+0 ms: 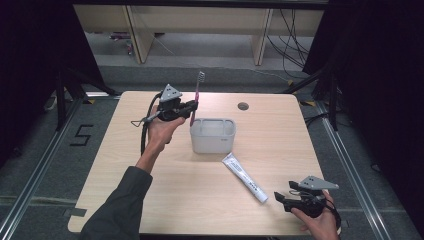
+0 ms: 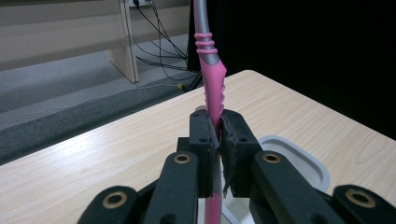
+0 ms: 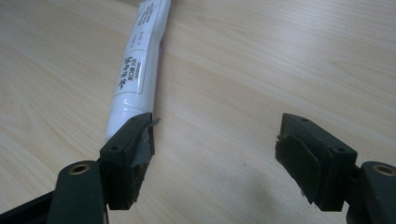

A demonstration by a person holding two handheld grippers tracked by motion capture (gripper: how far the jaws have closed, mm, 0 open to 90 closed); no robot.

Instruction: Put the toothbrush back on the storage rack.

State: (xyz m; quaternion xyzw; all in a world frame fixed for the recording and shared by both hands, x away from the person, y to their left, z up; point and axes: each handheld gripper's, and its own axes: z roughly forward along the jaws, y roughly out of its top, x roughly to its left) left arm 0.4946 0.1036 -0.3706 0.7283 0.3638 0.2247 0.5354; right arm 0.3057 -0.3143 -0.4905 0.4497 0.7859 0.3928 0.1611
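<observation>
Left gripper (image 2: 218,140) clamping upright pink-and-grey toothbrush (image 2: 211,79) beside white plastic bin (image 1: 212,135); next, lowering inside; right gripper (image 3: 219,154) open

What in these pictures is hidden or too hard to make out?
- Toothbrush: in the left gripper view its head is cut off by the top edge, and its lower end is hidden behind the left gripper.
- Tube: in the right gripper view its print is too small to read, and a jaw covers its near end.
- Box: its inside is too small to judge in the high view.

Bin (image 1: 212,135) and tube (image 1: 244,177) obstruct mid-table; the edges look free.
</observation>
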